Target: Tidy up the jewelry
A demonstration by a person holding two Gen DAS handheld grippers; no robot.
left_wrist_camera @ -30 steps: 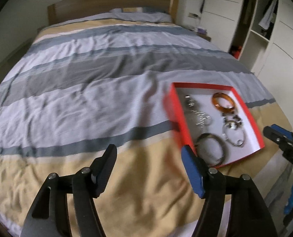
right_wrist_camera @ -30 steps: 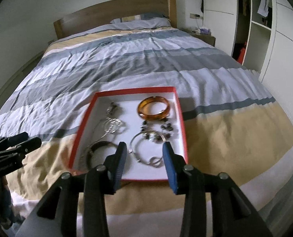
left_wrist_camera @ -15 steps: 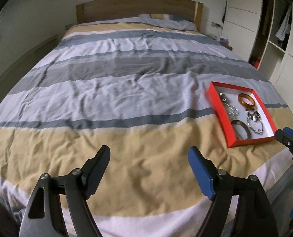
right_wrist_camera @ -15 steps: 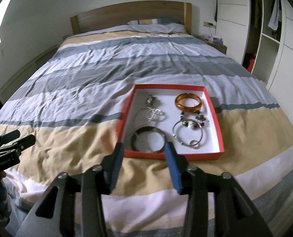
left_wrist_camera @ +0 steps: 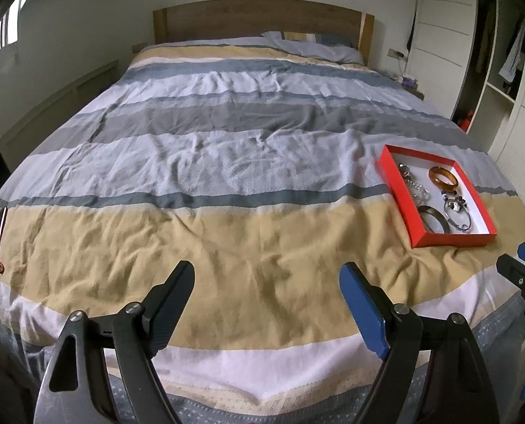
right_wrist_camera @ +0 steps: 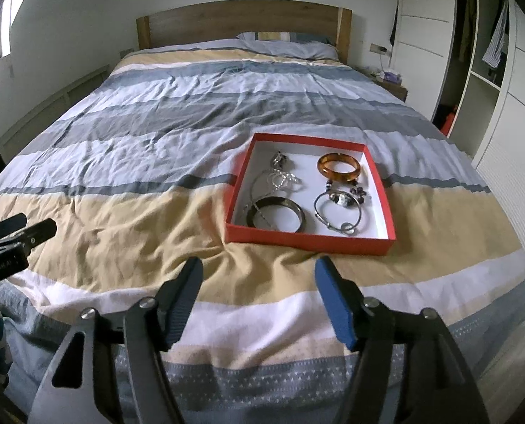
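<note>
One striped bed (right_wrist_camera: pixel 191 134) bears a red tray (right_wrist_camera: pixel 308 238) on its near right part, long axis running toward the headboard (right_wrist_camera: pixel 241 21). Inside lie a dark bangle (right_wrist_camera: pixel 275 215), a silver bracelet (right_wrist_camera: pixel 338 212) and an amber bangle (right_wrist_camera: pixel 338 169). Left gripper (left_wrist_camera: pixel 266 304) and right gripper (right_wrist_camera: pixel 258 291) hang before the foot edge, fingers wide apart, holding nothing.
</note>
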